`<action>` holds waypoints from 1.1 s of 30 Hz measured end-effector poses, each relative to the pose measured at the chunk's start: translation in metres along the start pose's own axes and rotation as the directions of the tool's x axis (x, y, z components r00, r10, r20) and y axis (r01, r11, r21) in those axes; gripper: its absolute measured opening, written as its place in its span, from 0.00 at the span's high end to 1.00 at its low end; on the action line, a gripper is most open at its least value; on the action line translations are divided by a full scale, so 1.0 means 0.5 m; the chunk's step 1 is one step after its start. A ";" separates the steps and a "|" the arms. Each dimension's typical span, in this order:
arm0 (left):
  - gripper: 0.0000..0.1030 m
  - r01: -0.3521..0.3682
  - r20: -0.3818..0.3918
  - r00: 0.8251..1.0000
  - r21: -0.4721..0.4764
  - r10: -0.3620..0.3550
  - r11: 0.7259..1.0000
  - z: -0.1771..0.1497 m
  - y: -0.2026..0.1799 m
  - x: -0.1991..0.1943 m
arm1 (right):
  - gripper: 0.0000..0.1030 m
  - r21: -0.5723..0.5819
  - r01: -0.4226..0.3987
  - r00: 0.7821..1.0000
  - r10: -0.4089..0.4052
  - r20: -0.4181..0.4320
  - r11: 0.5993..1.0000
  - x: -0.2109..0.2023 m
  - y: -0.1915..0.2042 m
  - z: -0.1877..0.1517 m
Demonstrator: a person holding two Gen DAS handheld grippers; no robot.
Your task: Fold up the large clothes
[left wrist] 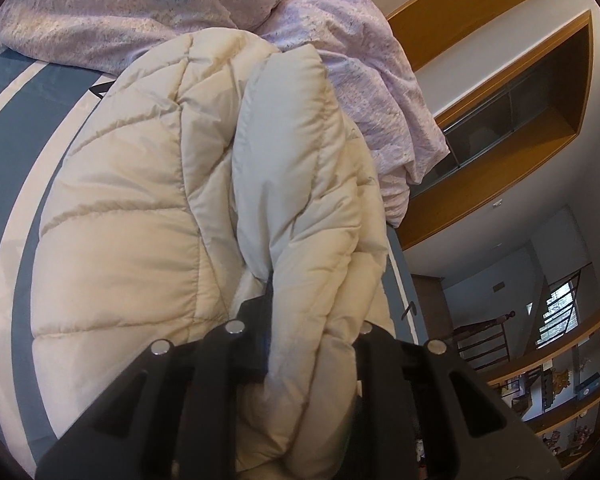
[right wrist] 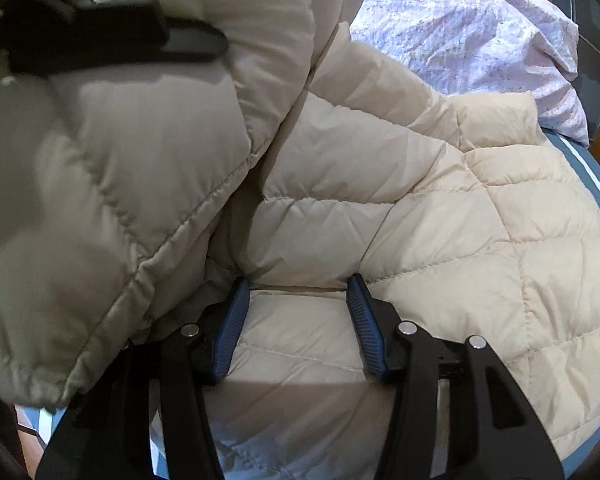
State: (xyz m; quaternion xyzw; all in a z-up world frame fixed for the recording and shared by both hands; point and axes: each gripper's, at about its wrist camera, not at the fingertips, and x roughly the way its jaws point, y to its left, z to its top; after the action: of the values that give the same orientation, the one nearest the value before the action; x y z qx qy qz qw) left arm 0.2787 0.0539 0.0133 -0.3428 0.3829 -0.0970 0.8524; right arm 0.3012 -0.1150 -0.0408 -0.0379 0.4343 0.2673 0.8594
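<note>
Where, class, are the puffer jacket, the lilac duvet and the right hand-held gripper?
puffer jacket [left wrist: 132, 208]: left wrist view, a quilted panel of its body.
lilac duvet [right wrist: 468, 40]: right wrist view, its crumpled top.
right hand-held gripper [right wrist: 298, 284]: right wrist view, midway between the blue fingertips, which stand apart.

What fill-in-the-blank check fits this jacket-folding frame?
The left gripper is shut on a fold of the cream ___ jacket.
The right gripper is ___, its blue pads resting on the jacket.
The crumpled bedding beyond the jacket is pale ___.
Missing: puffer; open; lilac
</note>
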 end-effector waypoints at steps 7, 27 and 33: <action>0.82 -0.032 -0.019 0.999 0.010 0.032 0.999 -0.012 -0.008 0.018 | 0.50 0.015 0.005 1.000 -0.006 0.018 1.000 -0.060 -0.052 -0.038; 0.81 -0.138 -0.012 0.990 0.059 0.139 0.989 -0.044 -0.047 0.053 | 0.54 0.039 0.123 0.992 -0.123 0.002 0.992 -0.121 -0.162 -0.110; 0.81 -0.137 -0.007 0.990 0.091 0.138 0.986 -0.057 -0.080 0.042 | 0.54 0.016 0.160 0.987 -0.160 0.002 0.987 -0.104 -0.148 -0.115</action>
State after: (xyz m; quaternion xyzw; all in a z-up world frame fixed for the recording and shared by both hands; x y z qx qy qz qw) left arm 0.2764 0.0005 0.0140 -0.2759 0.4064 -0.0576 0.8691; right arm 0.2712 -0.2174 -0.0491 -0.0656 0.4307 0.1941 0.8790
